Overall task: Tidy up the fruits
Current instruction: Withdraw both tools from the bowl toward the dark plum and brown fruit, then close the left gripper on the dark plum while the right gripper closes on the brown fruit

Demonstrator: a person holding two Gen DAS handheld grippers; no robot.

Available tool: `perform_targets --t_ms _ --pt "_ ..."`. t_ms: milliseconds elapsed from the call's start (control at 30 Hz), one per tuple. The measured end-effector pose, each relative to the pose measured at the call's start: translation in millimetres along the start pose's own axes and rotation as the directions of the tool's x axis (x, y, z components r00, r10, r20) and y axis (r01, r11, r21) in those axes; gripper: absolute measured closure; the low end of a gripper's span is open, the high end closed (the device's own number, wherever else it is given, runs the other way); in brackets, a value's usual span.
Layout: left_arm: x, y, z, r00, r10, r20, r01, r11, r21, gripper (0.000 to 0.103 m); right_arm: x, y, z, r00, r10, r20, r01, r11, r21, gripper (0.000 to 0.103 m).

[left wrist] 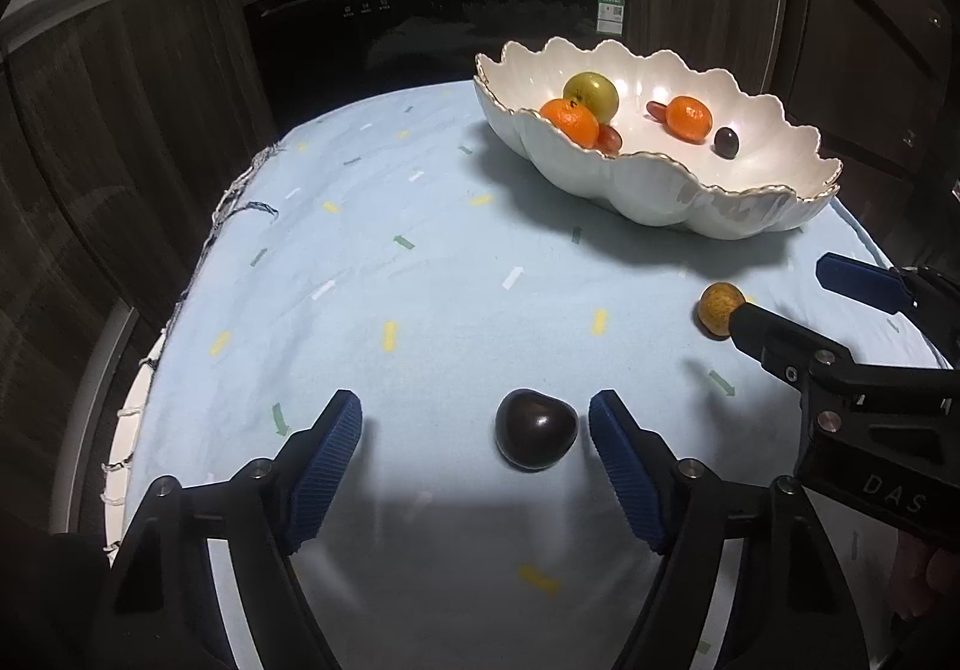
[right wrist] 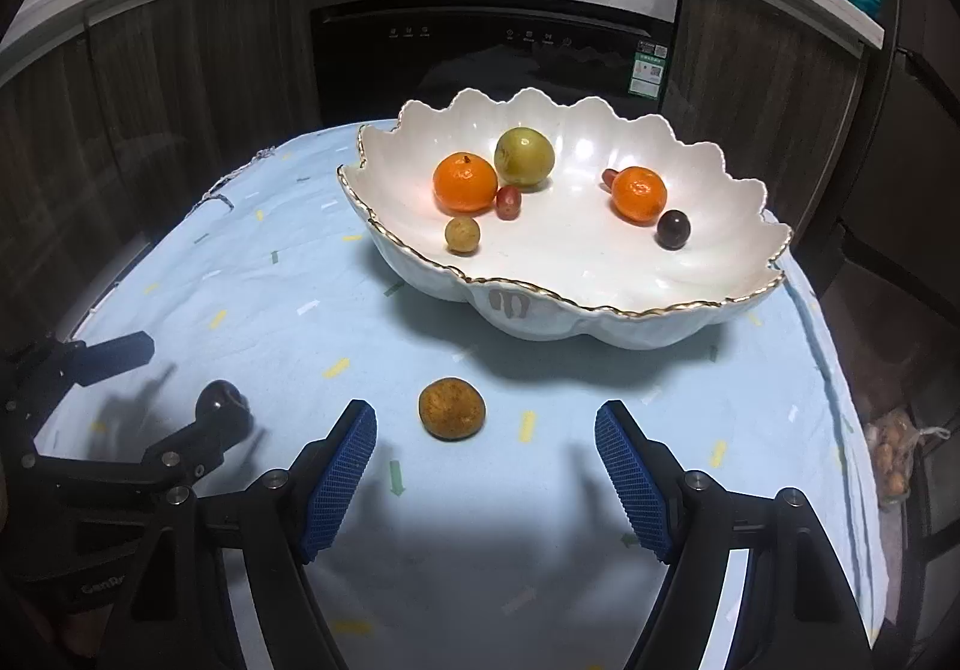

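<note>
Fingers wide on both: we hover our left gripper [left wrist: 475, 433] around the dark plum [left wrist: 536, 437], right gripper [right wrist: 486, 445] framing the brown fruit [right wrist: 451, 408], nothing held.

Bowl [right wrist: 600, 274]: glazed white ceramic, glossy, scalloped rim edged in gilt. Cloth [left wrist: 372, 262] over the table: pale blue woven fabric, matt, frayed threads along its edge. Dark plum [left wrist: 536, 428]: smooth, shiny skin. Brown fruit [right wrist: 451, 409]: rough, dull rind. Oranges [right wrist: 465, 182]: finely dimpled, slightly glossy peel. Left hand-held gripper [left wrist: 477, 433] and right hand-held gripper [right wrist: 486, 439]: matt black plastic arms, metal screws, blue ribbed pads [right wrist: 342, 481] that look rubbery. Oven front [right wrist: 492, 51]: glossy black panel, brushed metal handle.
</note>
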State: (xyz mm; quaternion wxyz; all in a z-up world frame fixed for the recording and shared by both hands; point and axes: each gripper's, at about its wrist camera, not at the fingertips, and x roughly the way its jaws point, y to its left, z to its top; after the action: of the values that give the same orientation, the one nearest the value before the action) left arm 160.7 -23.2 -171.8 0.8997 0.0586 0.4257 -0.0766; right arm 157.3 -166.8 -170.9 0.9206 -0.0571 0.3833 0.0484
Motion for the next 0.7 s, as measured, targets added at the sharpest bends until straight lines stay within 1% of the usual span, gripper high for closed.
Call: perform_targets --t_ms 67,133,233,333,500,600,667,700 --pt "3 -2 0 1.000 -0.002 -0.008 0.002 1.000 0.010 0.027 3 1 1 1.000 0.007 -0.003 -0.007 1.000 0.001 0.026" --pt "4 -6 -1 1.000 -0.001 -0.010 0.001 1.000 0.026 0.032 7 1 1 1.000 0.015 -0.007 -0.015 1.000 -0.002 0.026" --pt "6 -12 -1 1.000 -0.010 -0.014 0.011 0.999 0.051 0.035 10 4 1 1.000 0.023 -0.011 -0.023 1.000 -0.012 0.027" --pt "11 -16 -3 0.999 -0.027 -0.036 0.029 0.998 0.057 0.040 13 5 1 0.999 0.030 -0.019 -0.031 0.999 -0.014 0.027" --pt "12 -16 -2 0.999 -0.031 -0.034 0.033 0.998 0.051 0.043 22 5 -1 0.999 0.038 -0.036 -0.038 0.999 -0.004 0.027" --pt "13 -13 -1 0.998 -0.047 -0.039 0.048 0.998 0.034 0.048 26 3 0 0.998 0.042 -0.043 -0.042 0.999 0.009 0.033" --pt "13 -11 -1 0.998 -0.053 -0.039 0.054 0.998 0.027 0.053 30 3 1 0.998 0.048 -0.050 -0.048 0.999 0.011 0.040" --pt "12 -10 -1 0.998 -0.057 -0.038 0.057 0.998 0.022 0.060 31 3 1 0.997 0.050 -0.055 -0.049 0.999 0.012 0.042"
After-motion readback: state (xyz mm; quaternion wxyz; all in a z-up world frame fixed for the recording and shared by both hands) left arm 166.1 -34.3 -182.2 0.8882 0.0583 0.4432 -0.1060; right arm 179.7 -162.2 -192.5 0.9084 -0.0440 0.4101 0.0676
